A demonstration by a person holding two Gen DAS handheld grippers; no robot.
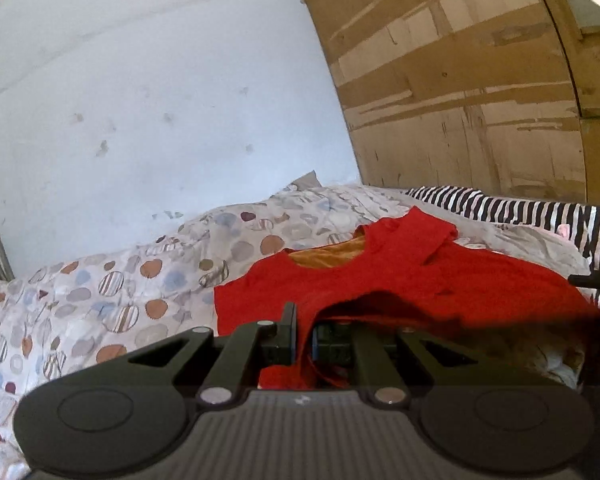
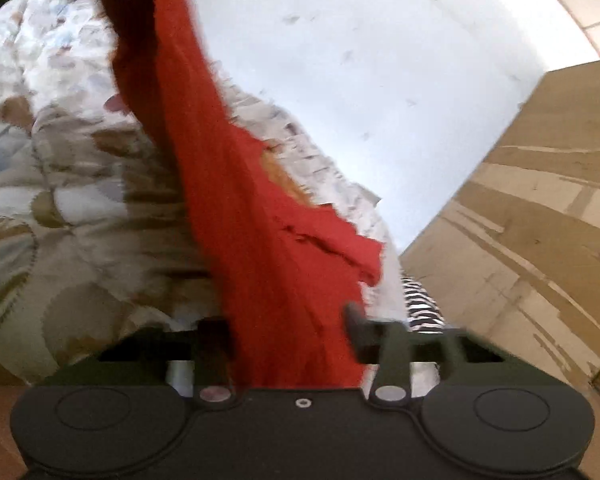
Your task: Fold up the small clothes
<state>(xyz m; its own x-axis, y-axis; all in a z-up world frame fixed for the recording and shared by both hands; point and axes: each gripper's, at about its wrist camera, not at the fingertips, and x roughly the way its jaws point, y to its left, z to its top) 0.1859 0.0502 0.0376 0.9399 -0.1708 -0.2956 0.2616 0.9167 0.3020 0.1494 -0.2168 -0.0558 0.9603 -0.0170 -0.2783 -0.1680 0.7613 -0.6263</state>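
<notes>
The bed, under a spotted quilt, lies ahead of and below both grippers, with a striped pillow at its far right. The red top is spread across it, neckline away from the left gripper, hem nearest. That gripper is pinched together on the hem. The right gripper is blurred; its fingers stand apart with red cloth bunched between them, so I cannot tell whether it grips. The top looks light, limp and thin: it will likely sag and crease, so corners of the hem are the best hold.
</notes>
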